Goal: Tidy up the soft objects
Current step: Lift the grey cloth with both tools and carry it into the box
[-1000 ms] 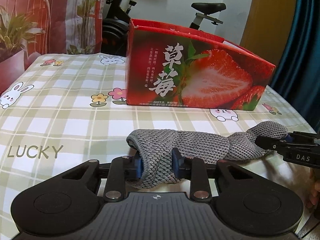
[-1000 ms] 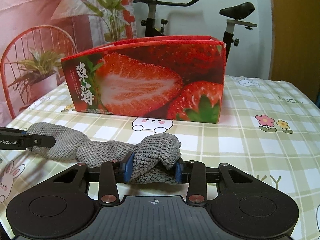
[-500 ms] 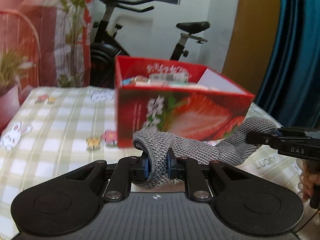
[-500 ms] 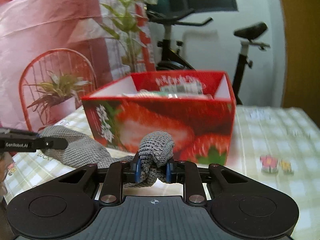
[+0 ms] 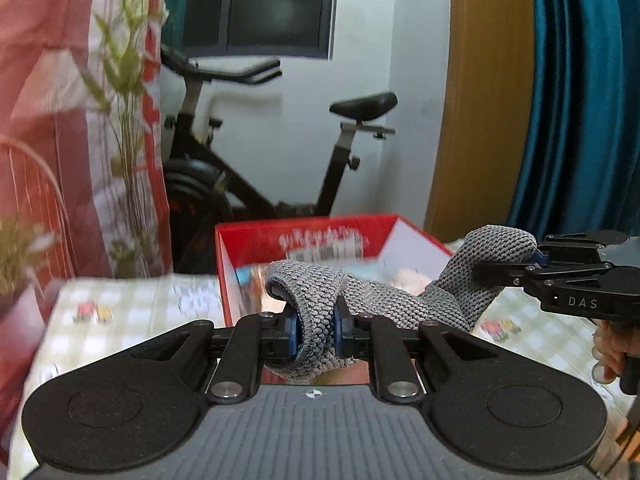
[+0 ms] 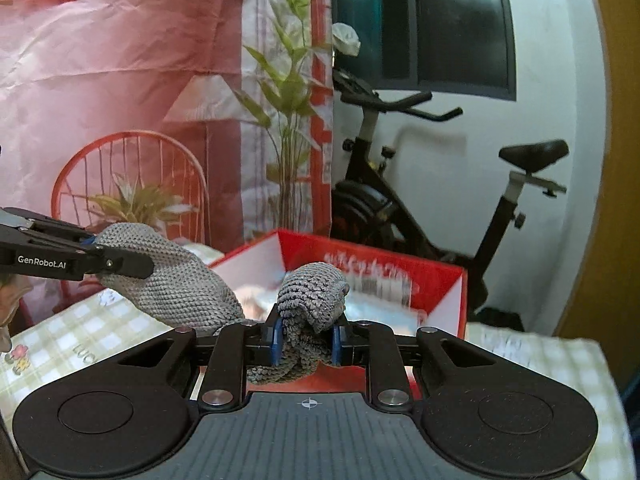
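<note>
A grey knitted cloth (image 5: 392,300) hangs stretched in the air between both grippers, above the checked tablecloth. My left gripper (image 5: 314,334) is shut on one bunched end of it. My right gripper (image 6: 306,338) is shut on the other end of the grey knitted cloth (image 6: 180,284). In the left wrist view the right gripper (image 5: 532,258) comes in from the right edge. In the right wrist view the left gripper (image 6: 96,246) comes in from the left edge. Just beyond the cloth stands the red strawberry box (image 5: 304,236), open at the top, with blurred packets inside.
The red strawberry box (image 6: 452,292) stands on the table with the checked cloth (image 5: 132,304). An exercise bike (image 5: 248,168) stands behind the table. A pink printed backdrop (image 6: 120,80) with a plant is at the left. A person's hand (image 5: 612,346) holds the right gripper's handle.
Both grippers have risen with the cloth, lifting it off the table to about the level of the box's rim. Their jaws squeezed tighter on its ends. The box's open top has come into view.
</note>
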A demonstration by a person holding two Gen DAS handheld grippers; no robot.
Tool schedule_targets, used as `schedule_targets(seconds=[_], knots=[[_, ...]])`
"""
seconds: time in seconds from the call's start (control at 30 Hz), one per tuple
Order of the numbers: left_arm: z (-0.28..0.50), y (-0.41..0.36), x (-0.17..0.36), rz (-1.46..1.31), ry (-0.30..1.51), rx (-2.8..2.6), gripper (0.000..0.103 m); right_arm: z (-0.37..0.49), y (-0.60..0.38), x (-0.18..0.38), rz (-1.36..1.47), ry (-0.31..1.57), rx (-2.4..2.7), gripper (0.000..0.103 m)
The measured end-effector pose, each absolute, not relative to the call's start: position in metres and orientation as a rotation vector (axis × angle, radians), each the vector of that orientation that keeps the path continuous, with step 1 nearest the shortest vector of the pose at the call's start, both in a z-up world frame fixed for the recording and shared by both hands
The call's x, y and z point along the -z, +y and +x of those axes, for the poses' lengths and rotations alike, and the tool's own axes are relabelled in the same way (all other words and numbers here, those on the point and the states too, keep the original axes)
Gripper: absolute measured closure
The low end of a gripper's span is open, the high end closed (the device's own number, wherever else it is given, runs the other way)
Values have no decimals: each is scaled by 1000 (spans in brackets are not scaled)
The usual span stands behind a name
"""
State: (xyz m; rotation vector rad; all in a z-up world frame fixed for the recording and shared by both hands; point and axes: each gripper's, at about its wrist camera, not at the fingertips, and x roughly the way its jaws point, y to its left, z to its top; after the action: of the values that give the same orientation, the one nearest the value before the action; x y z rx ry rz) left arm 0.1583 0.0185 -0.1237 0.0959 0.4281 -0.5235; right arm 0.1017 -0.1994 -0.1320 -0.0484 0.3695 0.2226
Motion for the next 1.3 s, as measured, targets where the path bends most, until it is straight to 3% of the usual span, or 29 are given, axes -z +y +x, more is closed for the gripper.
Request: schedule_targets(seconds=[0.27,0.83,1.3], knots=[[207,-11,110,123,305,429,86,162,-216,109,-102,303,-146,83],[325,-40,137,120,495,368,86,298,-232,151,-90,486,-75,83],[350,-54,167,280,657,489,86,344,-216,181,-157,731,-109,83]])
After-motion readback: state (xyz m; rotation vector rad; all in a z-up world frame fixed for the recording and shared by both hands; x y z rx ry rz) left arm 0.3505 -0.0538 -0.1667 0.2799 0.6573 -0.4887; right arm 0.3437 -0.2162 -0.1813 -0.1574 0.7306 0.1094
